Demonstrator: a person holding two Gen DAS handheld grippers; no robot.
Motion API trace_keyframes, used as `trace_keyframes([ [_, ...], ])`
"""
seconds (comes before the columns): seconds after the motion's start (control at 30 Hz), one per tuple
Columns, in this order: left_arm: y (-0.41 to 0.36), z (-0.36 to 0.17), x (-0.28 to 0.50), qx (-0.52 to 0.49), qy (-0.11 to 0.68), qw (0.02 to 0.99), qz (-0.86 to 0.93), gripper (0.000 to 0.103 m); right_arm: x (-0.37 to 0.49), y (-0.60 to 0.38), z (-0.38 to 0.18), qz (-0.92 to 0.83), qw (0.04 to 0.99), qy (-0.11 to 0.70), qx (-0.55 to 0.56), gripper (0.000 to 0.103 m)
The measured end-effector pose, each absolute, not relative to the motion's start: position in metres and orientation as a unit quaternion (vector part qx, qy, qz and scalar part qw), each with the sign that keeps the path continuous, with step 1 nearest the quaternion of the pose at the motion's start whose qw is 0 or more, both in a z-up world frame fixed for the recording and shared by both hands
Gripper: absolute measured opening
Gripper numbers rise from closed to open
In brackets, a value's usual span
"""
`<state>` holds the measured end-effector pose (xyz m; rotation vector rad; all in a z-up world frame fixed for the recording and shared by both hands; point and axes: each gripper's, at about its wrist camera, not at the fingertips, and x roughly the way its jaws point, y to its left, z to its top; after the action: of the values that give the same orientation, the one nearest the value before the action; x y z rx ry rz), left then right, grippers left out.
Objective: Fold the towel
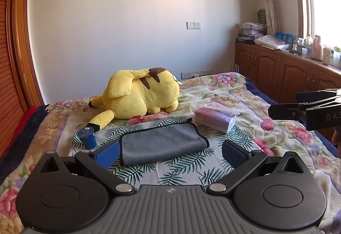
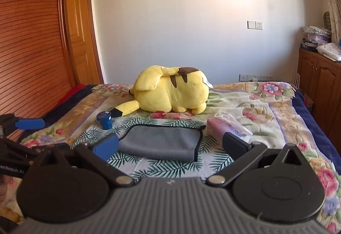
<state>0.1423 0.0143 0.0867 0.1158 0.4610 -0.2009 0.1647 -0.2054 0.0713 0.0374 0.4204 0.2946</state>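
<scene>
The grey towel (image 1: 163, 143) lay folded on the palm-leaf cloth (image 1: 181, 172) spread over the flowered blanket (image 1: 266, 110) on the bed. It had black edging and formed a flat rectangle, its doubled edge toward the cameras.

The left gripper (image 1: 170, 151) hovered just short of the towel's near edge with its jaws spread wide and nothing between them. Its blue pad (image 1: 107, 154) sat close to the towel's near left corner; whether it touched could not be told.

The right gripper (image 2: 170, 146) was likewise wide open and empty, its fingers spanning the towel's width from the near side. In the left wrist view it entered from the right edge, held above the blanket and well clear of the towel.

A small blue jar (image 1: 87, 138) stood just left of the towel. A pink tissue pack (image 1: 215, 119) lay just off its far right corner. A yellow plush toy (image 1: 140, 95) lay on its side behind the towel, its tail reaching toward the jar. A wooden cabinet (image 1: 287, 76) ran along the right wall under the window.
</scene>
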Motion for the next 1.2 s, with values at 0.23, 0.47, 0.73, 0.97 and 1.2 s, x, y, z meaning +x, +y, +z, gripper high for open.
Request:
trace_keyframes([
  [0.23,0.021,0.075,0.128,0.064,0.235,0.965,-0.095,0.087,0.144,-0.209,0.058,0.135,0.969,0.204,0.025,0.103],
  [0.47,0.018,0.055,0.115,0.066,0.241,0.964,-0.090,0.087,0.123,-0.212,0.042,0.131,0.970,0.205,0.023,0.103],
  [0.73,0.004,0.029,0.095,0.075,0.251,0.959,-0.106,0.087,0.103,-0.210,0.033,0.131,0.970,0.202,0.019,0.103],
  [0.97,-0.003,0.012,0.080,0.072,0.261,0.957,-0.108,0.087,0.094,-0.212,0.021,0.125,0.971,0.205,0.020,0.103],
  [1.2,-0.003,0.007,0.068,0.061,0.260,0.958,-0.100,0.087,0.081,-0.214,0.012,0.124,0.972,0.200,0.024,0.103],
])
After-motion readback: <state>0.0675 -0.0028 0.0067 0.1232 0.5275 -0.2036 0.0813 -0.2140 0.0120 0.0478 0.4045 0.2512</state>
